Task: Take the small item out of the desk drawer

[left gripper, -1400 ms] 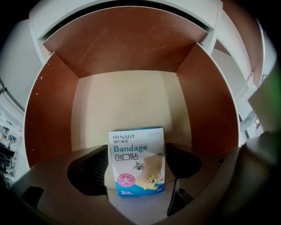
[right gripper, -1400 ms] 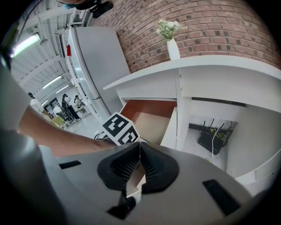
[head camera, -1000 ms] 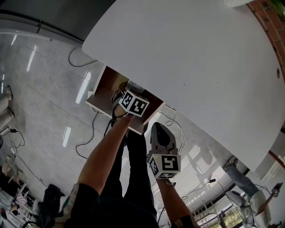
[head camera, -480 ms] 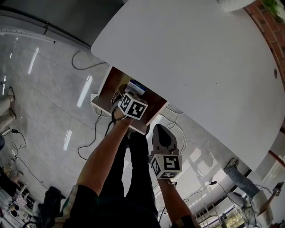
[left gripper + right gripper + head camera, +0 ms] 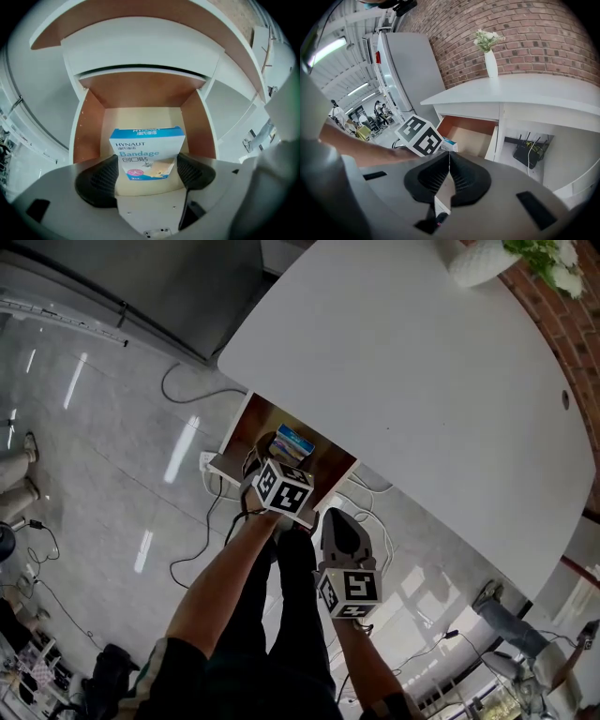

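An open desk drawer with reddish-brown wooden walls (image 5: 86,129) and a pale floor sits under the left near edge of a wide white desk top (image 5: 422,381); inside it, slightly left of centre, is the small blue and white cardboard bandage box (image 5: 146,149), its printed face turned towards the left gripper's camera; the left gripper (image 5: 147,169) reaches into the drawer from the near side, and its two black ribbed jaws are clenched on the box, one against each lower side, with the upper half of the box standing free above them; whether the box rests on the drawer floor or is lifted clear cannot be told; to the right, just beside the drawer's near right corner, the right gripper (image 5: 449,161) hangs with its jaws pressed together on nothing. The likely risks: the hold is low on a light card box, so it may pivot or slip between the jaws and drop back into the drawer or onto the floor; a hard squeeze could crush the thin card; the free top edge could catch the desk's underside or the drawer's near rim if drawn out at a steep tilt.
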A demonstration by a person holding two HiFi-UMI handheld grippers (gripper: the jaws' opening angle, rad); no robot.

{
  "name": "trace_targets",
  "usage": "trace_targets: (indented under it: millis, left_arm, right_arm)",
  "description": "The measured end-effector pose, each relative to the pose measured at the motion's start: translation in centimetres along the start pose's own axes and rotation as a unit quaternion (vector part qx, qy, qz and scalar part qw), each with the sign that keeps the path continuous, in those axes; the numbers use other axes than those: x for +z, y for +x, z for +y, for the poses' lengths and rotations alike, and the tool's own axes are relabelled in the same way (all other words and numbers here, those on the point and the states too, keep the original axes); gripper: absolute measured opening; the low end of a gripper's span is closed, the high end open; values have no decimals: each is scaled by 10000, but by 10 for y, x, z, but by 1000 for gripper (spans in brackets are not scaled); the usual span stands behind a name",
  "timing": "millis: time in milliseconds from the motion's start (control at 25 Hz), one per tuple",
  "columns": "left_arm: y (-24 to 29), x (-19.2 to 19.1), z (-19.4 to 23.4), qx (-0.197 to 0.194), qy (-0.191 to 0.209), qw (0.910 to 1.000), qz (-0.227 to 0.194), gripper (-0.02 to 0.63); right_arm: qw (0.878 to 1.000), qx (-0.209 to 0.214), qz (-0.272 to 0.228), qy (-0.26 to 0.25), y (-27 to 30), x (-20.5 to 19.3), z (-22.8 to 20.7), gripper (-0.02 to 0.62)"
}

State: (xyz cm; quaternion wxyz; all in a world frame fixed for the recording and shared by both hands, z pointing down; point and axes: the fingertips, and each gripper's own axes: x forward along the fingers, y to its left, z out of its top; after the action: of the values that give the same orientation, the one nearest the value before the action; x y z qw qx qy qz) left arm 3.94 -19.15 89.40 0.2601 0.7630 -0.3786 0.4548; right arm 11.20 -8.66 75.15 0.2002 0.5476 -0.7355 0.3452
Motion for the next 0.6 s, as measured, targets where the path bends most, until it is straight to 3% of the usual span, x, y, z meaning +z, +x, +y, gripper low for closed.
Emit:
trace_targets:
  millis: [600]
  left_arm:
    - [-85,29,-8,-64,134,9985,-535,407]
  right_arm:
    - [9996,-149,-223,-96,-40,29,17,25]
